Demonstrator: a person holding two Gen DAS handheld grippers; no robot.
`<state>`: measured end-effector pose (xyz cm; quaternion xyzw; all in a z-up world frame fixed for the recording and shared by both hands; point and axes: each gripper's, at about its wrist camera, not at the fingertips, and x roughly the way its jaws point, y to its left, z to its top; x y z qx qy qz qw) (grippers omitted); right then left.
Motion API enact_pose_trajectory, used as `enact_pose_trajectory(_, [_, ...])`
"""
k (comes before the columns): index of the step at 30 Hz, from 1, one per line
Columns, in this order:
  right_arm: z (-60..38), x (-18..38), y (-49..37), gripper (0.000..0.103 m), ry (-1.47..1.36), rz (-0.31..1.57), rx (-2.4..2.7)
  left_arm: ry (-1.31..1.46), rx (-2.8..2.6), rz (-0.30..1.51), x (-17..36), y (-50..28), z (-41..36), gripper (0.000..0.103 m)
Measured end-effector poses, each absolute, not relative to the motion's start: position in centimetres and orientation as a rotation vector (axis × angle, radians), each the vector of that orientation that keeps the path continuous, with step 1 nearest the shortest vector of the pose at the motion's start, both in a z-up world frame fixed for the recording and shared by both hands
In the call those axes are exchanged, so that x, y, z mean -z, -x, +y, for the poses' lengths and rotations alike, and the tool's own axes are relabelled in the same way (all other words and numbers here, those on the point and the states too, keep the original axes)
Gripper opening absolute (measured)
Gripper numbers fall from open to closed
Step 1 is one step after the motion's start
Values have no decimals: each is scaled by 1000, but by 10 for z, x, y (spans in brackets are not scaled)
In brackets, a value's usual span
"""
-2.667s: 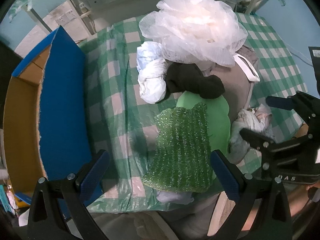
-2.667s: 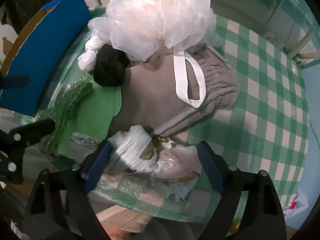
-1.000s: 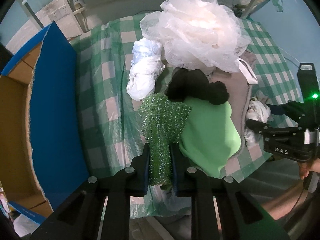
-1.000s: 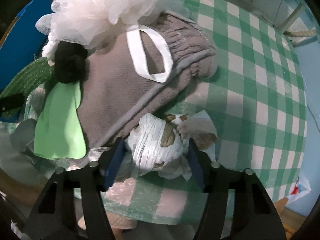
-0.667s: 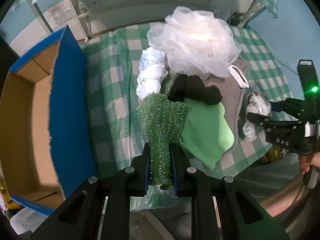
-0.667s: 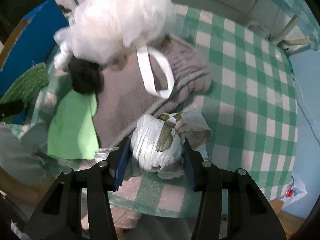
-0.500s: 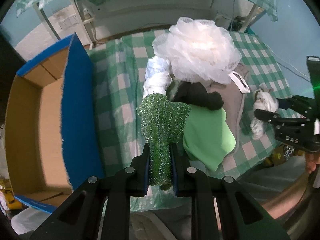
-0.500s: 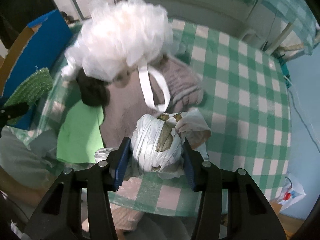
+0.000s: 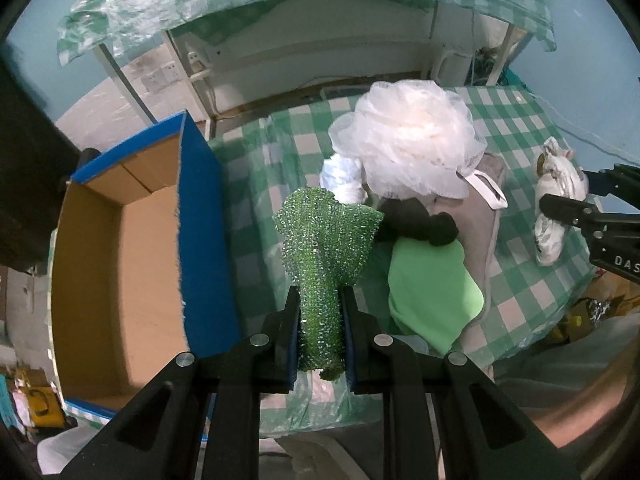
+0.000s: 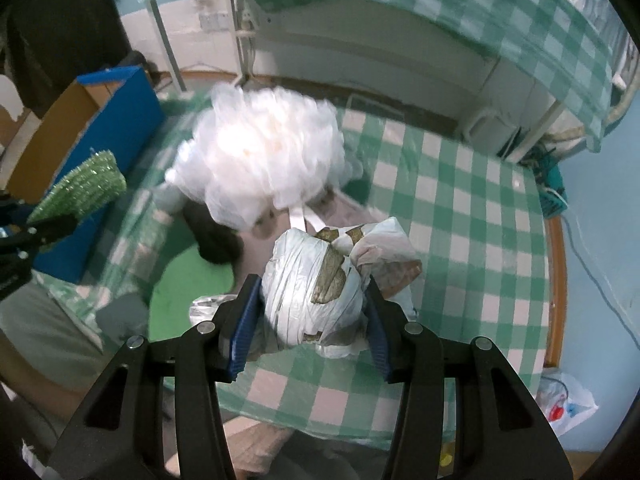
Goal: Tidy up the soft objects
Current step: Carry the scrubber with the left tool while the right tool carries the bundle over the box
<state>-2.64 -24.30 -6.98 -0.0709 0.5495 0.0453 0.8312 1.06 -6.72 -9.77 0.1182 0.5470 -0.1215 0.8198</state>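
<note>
Now my left gripper (image 9: 320, 332) squeezes the green sparkly cloth (image 9: 326, 248) tight, up above the counter (image 9: 256, 200) beside the blue box (image 9: 200, 240). My right gripper (image 10: 312, 320) hugs the white bag bundle (image 10: 316, 292) between its fingers (image 10: 244, 320), lifted off the counter.

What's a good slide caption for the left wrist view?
Left tool shut on a sparkly green cloth, lifted beside the open blue box; right tool holds a white bundle.
</note>
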Motion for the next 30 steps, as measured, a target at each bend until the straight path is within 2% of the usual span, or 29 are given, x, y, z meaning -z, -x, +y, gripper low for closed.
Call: enact_pose_trajectory(30, [-146, 9, 8, 48, 189, 1020, -278, -272, 166, 994, 43, 4, -20, 18])
